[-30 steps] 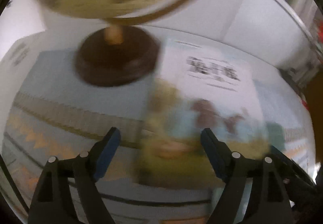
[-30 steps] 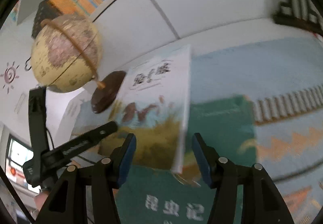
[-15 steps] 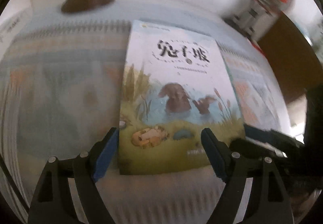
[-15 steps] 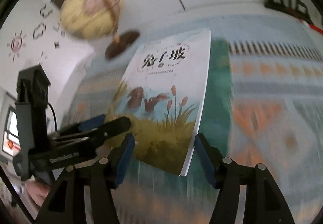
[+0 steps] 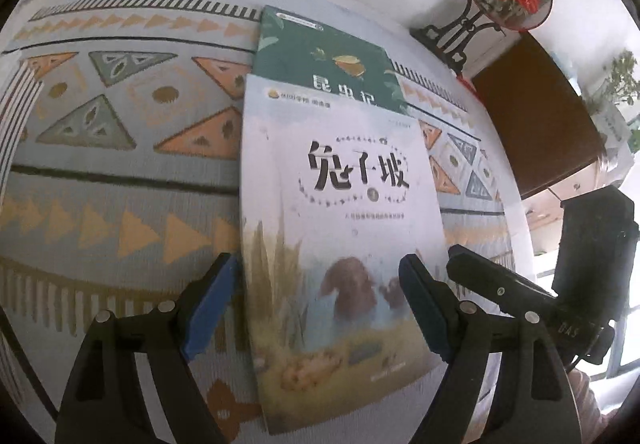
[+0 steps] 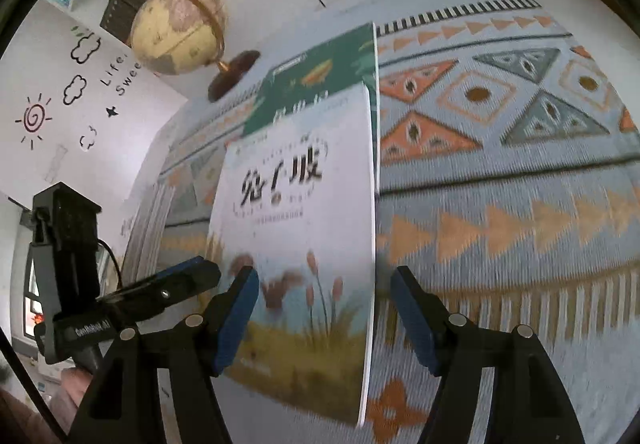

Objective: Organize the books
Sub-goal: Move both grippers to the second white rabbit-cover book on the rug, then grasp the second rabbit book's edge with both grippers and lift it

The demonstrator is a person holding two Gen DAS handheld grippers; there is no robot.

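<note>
1. Starting at the left, we have the left claw with its jaws wide apart, gripping nothing; its blue pads straddle the near end of the pale book, one by the left edge, one over the cover near the right edge.
2. We note where the books are: the pale book lies flat on the patterned cloth covering the desk, its far end overlapping the green book under it. The stack is staggered, not square.
3. We judge the step in hand to be squaring the pale book over the green one. We would nudge its edges with the pads, low and level, so the cover does not buckle.
4. We should push along the book's length, away from us, until the far edges meet; the cloth may drag or bunch, so slow strokes suit.
5. On the right, the right claw is opening, the book's right edge between its jaws, pads not pressing. We would let it guide that edge.
6. We keep clear of the globe at the far corner.
</note>
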